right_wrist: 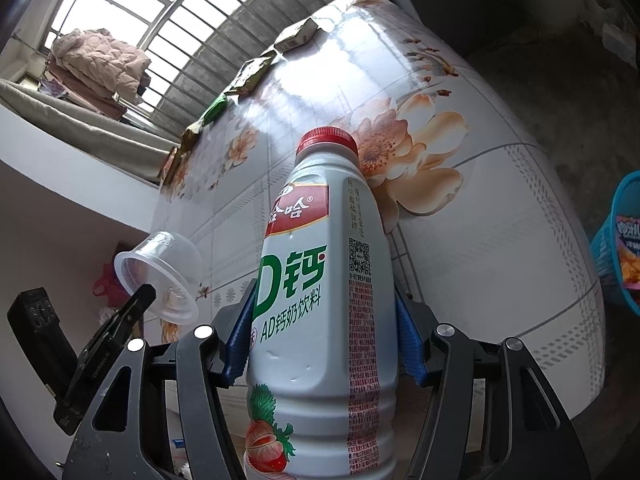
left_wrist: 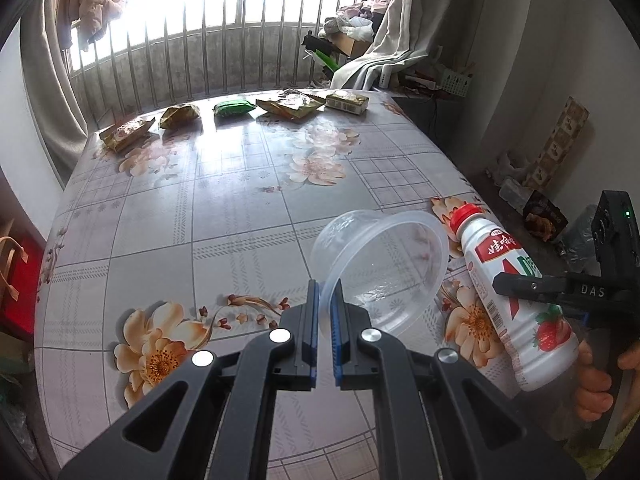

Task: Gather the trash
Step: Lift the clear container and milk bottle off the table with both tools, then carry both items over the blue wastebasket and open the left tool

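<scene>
The white milk-drink bottle (right_wrist: 320,300) with a red cap sits between the blue pads of the right hand-held gripper (right_wrist: 326,332), which press its flanks, holding it above the worktop's (left_wrist: 200,216) near right edge. Just beside it, the left hand-held gripper (left_wrist: 325,300) pinches the rim of a clear plastic cup (left_wrist: 384,264), jaws nearly together, the cup tipped on its side (mouth toward the camera). Along the worktop's far edge lie several crumpled snack wrappers (left_wrist: 290,105). A blue basket (right_wrist: 618,248) stands on the floor at the right.
</scene>
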A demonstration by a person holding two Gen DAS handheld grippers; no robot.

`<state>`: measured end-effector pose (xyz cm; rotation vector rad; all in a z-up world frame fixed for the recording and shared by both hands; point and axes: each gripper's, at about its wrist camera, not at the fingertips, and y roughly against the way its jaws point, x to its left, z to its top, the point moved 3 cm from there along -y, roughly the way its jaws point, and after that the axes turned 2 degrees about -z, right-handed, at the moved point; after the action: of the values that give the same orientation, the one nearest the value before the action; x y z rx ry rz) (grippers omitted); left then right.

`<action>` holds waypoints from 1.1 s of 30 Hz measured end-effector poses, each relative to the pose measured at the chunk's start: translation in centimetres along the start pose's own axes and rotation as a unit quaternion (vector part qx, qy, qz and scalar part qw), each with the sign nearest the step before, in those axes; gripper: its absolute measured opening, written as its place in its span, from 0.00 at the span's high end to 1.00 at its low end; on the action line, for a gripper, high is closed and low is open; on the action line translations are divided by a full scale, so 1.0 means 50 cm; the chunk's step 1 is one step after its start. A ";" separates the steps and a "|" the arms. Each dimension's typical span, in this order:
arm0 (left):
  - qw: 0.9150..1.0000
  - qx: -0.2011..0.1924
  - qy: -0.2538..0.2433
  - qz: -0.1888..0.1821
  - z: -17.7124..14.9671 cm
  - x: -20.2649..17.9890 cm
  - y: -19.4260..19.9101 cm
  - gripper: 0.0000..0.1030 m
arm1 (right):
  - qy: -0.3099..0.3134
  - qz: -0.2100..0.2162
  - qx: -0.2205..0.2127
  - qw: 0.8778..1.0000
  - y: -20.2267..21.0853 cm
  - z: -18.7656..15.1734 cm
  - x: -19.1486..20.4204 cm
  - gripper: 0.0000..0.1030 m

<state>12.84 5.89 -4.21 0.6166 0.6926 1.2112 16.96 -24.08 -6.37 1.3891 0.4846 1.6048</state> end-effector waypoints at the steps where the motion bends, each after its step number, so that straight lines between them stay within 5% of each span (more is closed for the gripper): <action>1: 1.000 -0.001 0.000 0.000 0.000 0.000 0.001 0.95 | 0.000 0.002 -0.001 1.000 0.001 0.000 0.000 0.44; 13: 1.000 -0.018 -0.005 -0.006 0.014 -0.017 0.031 0.95 | -0.004 0.035 -0.027 0.999 0.047 0.000 0.008 0.44; 22: 0.993 -0.040 -0.073 -0.078 0.086 -0.160 0.057 0.95 | -0.054 0.033 -0.126 0.990 0.224 -0.022 -0.097 0.44; 27: 0.979 -0.033 -0.144 -0.142 0.134 -0.328 0.029 0.95 | -0.128 -0.022 -0.193 0.972 0.353 -0.069 -0.251 0.44; 33: 0.953 0.031 -0.212 -0.214 0.159 -0.546 -0.062 0.95 | -0.237 -0.082 -0.236 0.939 0.453 -0.152 -0.444 0.44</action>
<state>15.31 -21.80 2.63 0.7071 0.4660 0.6281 -0.27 -51.60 -3.14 1.2610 -0.0731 1.0998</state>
